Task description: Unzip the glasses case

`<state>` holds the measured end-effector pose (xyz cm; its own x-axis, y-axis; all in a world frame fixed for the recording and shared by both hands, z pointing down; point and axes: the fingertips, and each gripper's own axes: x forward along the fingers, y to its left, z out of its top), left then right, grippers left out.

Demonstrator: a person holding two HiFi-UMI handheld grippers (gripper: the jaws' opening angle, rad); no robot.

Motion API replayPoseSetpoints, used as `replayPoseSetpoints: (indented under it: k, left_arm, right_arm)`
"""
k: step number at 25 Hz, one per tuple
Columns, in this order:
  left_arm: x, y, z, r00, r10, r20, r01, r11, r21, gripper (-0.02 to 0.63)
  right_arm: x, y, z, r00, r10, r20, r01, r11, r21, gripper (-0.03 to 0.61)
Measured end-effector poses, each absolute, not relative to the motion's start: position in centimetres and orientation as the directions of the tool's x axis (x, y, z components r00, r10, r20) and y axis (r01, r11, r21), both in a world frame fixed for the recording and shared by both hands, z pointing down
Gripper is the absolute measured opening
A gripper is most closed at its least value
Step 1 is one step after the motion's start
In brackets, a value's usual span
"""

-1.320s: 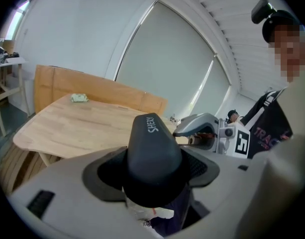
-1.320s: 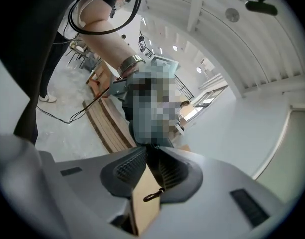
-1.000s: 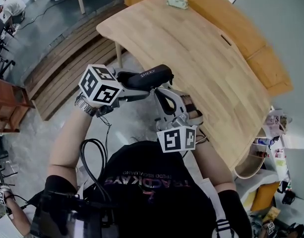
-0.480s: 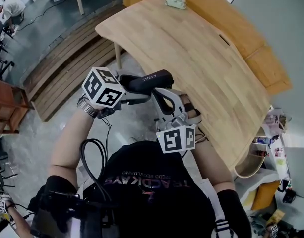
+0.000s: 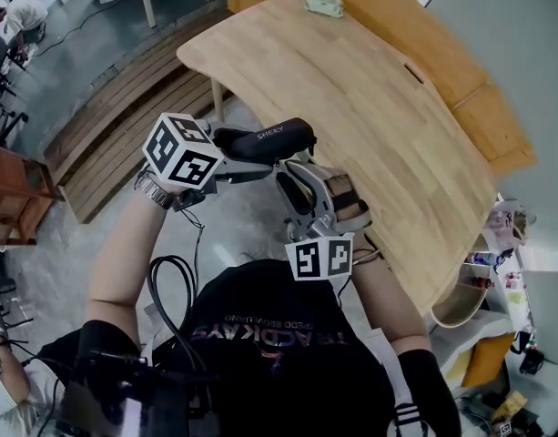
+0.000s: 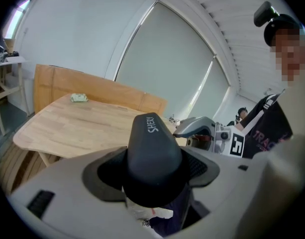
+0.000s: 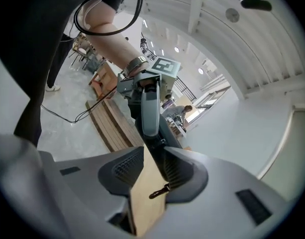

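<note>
The black glasses case (image 5: 269, 140) marked "SHERY" is held in the air in front of the person, off the table's near edge. My left gripper (image 5: 249, 160) is shut on its left end, and the case (image 6: 152, 158) fills the gap between those pads. My right gripper (image 5: 293, 178) reaches up to the case's underside. Its jaws have just been opening and now stand apart. In the right gripper view the small dark zipper pull (image 7: 159, 191) hangs loose in the right gripper (image 7: 150, 176), by the right-hand pad. The case's edge (image 7: 163, 133) runs away from it.
A light wooden table (image 5: 370, 107) lies ahead and to the right, with a small pale green object (image 5: 325, 5) at its far end. A slatted wooden platform (image 5: 124, 107) lies on the floor to the left. Shelves with clutter (image 5: 497, 244) stand at the right.
The right gripper's jaws have parted and it has rolled a little, its marker cube shifting slightly left. The left gripper and the case have hardly moved.
</note>
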<state>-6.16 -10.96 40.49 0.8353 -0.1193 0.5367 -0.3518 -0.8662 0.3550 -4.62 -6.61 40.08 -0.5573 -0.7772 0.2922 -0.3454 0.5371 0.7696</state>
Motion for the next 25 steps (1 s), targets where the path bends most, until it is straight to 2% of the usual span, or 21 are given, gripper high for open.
replayPoseSetpoints:
  k: [5,13,17,22,25]
  left_arm:
    - [-5.6,-10.9,40.7,0.838,-0.104,0.536,-0.357,-0.847,0.394,0.332]
    - [-5.6,-10.4,41.8,0.844,-0.087,0.529,-0.361,-0.823,0.440,0.333]
    - [-5.4,-10.3,41.6,0.879,-0.067,0.472,-0.337,-0.788,0.516,0.333]
    - [-5.0,-10.2,42.1,0.909,-0.035,0.415,-0.311,-0.720,0.620,0.333]
    - [-4.9,-10.1,42.3,0.931,-0.030,0.363,-0.290,-0.664,0.689,0.333]
  right_arm:
    - [-4.8,-7.4,39.7,-0.512,-0.820,0.255,-0.313,0.455,0.833,0.120]
    - [-4.7,-7.1,39.8,-0.518,-0.816,0.256,-0.335,0.469,0.817,0.120]
    - [-4.6,-6.8,39.5,-0.526,-0.818,0.232,-0.338,0.451,0.826,0.061]
    - [-4.4,-6.7,39.7,-0.523,-0.823,0.224,-0.263,0.405,0.876,0.054]
    - [-4.2,-6.8,39.3,-0.521,-0.829,0.202,-0.267,0.383,0.884,0.040]
